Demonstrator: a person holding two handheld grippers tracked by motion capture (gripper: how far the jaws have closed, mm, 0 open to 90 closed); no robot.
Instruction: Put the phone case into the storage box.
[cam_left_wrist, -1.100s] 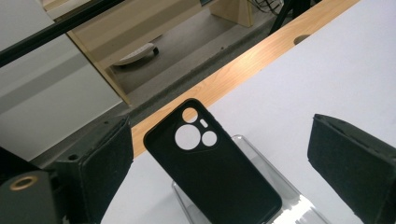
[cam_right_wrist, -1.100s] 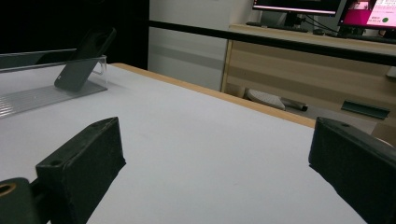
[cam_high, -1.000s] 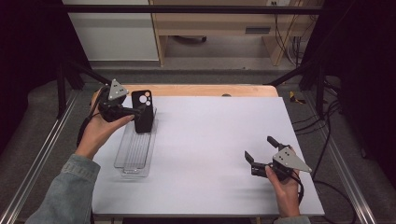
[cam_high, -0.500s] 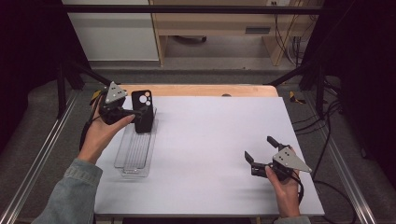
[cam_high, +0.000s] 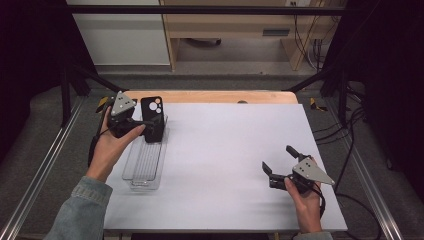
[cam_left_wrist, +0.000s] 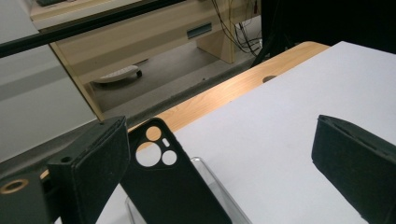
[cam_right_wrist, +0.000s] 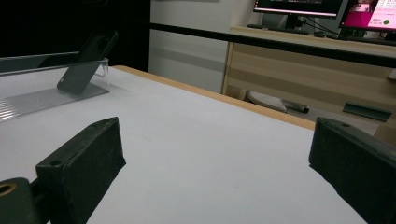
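1. At the table's far left corner, the left gripper (cam_high: 131, 123) hovered over the far end of a clear plastic tray (cam_high: 145, 167), held in the person's left hand (cam_high: 111, 150).
2. Its jaws stood wide apart and gripped nothing; in the left gripper view the black phone case (cam_left_wrist: 173, 186) rose between them, nearer one jaw, and whether it touched that jaw could not be told.
3. That phone case (cam_high: 152, 119) stood tilted in the tray's far end, camera cut-outs uppermost.
4. Near the front right of the white table (cam_high: 230, 145), the right gripper (cam_high: 280, 167) sat low in the right hand (cam_high: 307, 200), well apart from the tray.
5. Its jaws were spread wide too, with only bare tabletop between them.
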